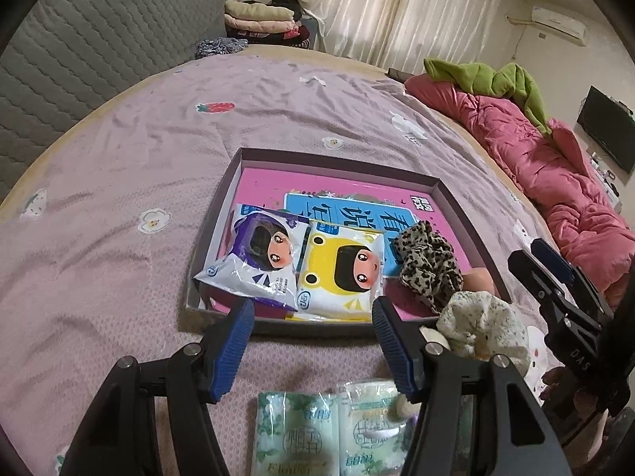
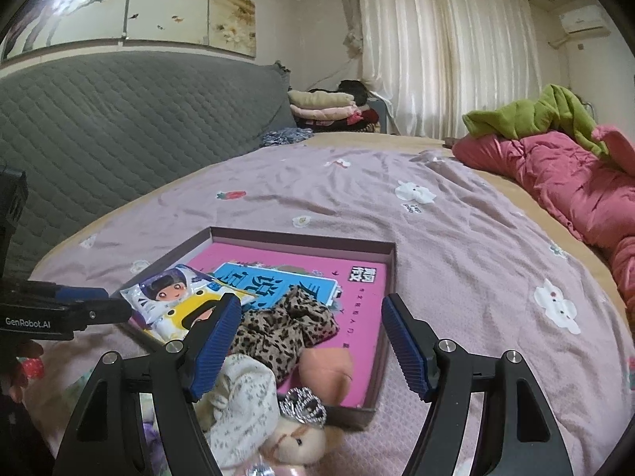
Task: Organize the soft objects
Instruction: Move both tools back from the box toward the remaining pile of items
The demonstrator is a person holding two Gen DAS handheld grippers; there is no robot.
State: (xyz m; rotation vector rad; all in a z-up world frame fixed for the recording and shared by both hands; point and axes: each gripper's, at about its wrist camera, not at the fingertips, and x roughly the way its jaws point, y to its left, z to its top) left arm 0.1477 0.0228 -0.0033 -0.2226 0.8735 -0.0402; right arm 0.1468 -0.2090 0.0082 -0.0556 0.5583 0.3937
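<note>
My left tool hangs with its jaws apart and nothing between them, over the near edge of the shallow box on the bed. Inside lie two cartoon tissue packs, then a leopard-print scrunchie. My right tool is likewise spread and empty, above the scrunchie.

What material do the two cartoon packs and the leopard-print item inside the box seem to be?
The cartoon packs look like glossy plastic film: glare and crinkles show. The leopard-print item looks like soft matte fabric, gathered in folds. The box seems to be matte cardboard, judging by its thin straight walls.
</note>
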